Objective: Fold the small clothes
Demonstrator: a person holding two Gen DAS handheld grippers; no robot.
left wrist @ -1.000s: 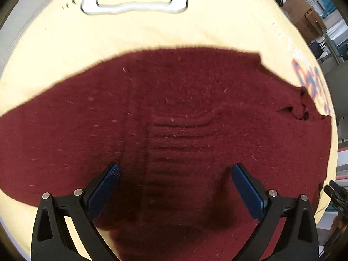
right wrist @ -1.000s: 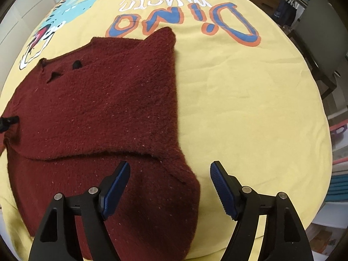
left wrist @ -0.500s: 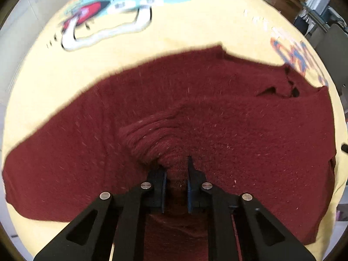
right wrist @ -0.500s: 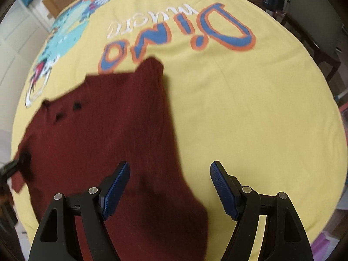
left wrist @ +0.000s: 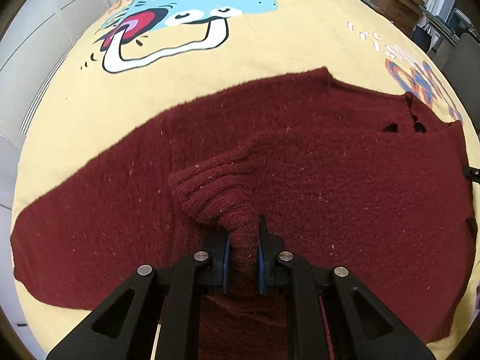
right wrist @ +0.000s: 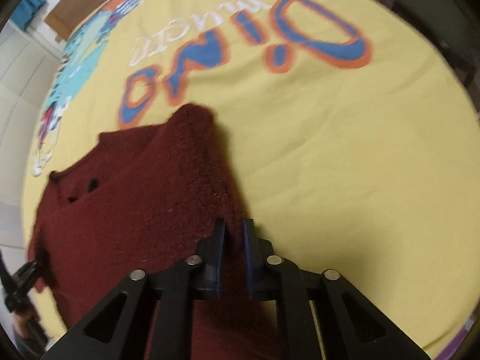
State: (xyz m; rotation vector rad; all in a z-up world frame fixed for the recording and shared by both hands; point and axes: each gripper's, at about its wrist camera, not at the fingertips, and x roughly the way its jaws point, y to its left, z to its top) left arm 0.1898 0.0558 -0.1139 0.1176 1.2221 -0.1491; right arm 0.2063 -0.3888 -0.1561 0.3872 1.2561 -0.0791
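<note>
Both grippers pinch the maroon knit sweater point(left wrist: 330, 180), which lies flat near the front edge of the yellow dinosaur-print bed cover point(left wrist: 270, 51). The left gripper point(left wrist: 243, 234) has its jaws clenched on a bunched ribbed hem fold; the right gripper point(right wrist: 234, 231) is clenched on the sweater's side edge. Thick fuzzy knit could slip from so small a pinch, or lifting unevenly could drag the layers askew. Toward the far edge and right-hand side the cover offers bare room; the front edge sits close.

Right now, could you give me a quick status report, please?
Left tool shut on sweater hem. Right tool shut on its side edge. Nothing blocking on the yellow sheet.
</note>
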